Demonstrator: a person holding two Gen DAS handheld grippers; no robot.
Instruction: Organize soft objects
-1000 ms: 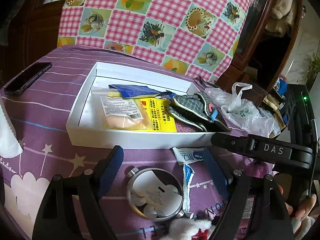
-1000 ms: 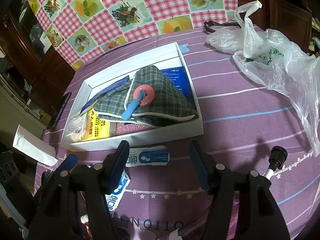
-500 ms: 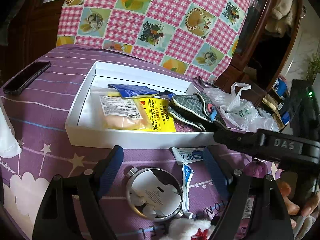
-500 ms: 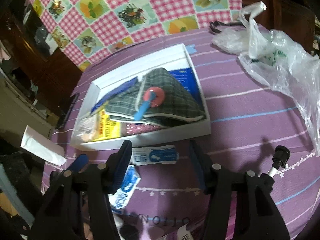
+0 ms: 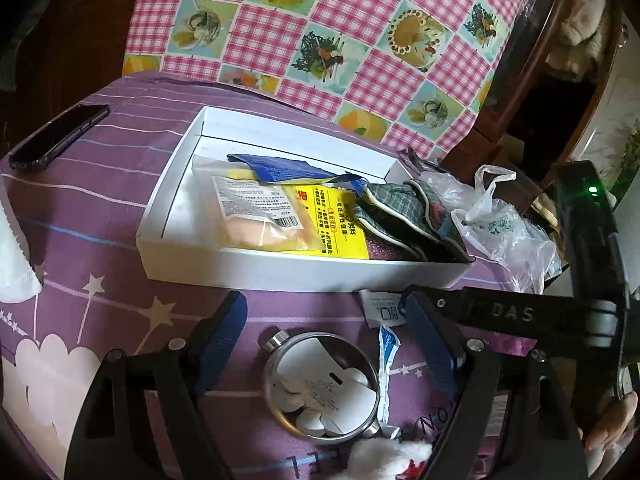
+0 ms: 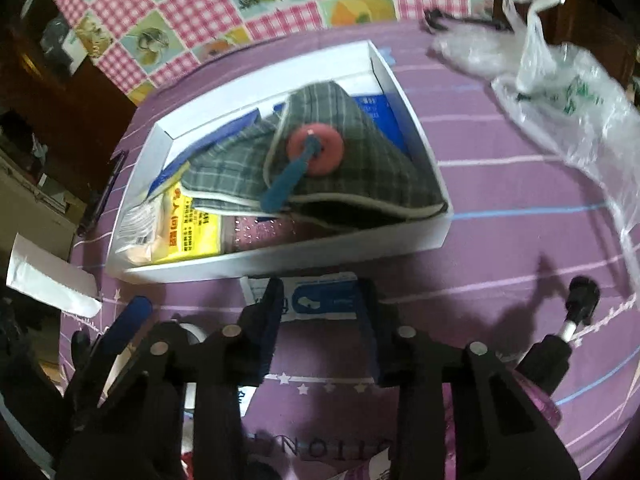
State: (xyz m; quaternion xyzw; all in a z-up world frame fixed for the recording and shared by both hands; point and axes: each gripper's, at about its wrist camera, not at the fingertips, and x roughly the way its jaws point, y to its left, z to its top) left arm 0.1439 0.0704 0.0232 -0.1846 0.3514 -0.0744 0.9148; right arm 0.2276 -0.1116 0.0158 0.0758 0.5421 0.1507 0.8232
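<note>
Right gripper (image 6: 320, 304) has dropped onto the blue-white packet (image 6: 316, 300), fingers narrowed astride it | left gripper (image 5: 324, 336) spread, idle | white box (image 6: 280, 258) mid-frame holds plaid cloth (image 6: 340, 168), yellow pouch (image 5: 332, 220) | packets on tabletop (image 6: 500, 208) remain.

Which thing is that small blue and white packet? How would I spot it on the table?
Find the white box on the purple cloth. Just in front of its near wall lies the flat blue and white packet, between the fingers of the open right claw. Unlike the plaid cloth inside the box, it lies outside.
</note>
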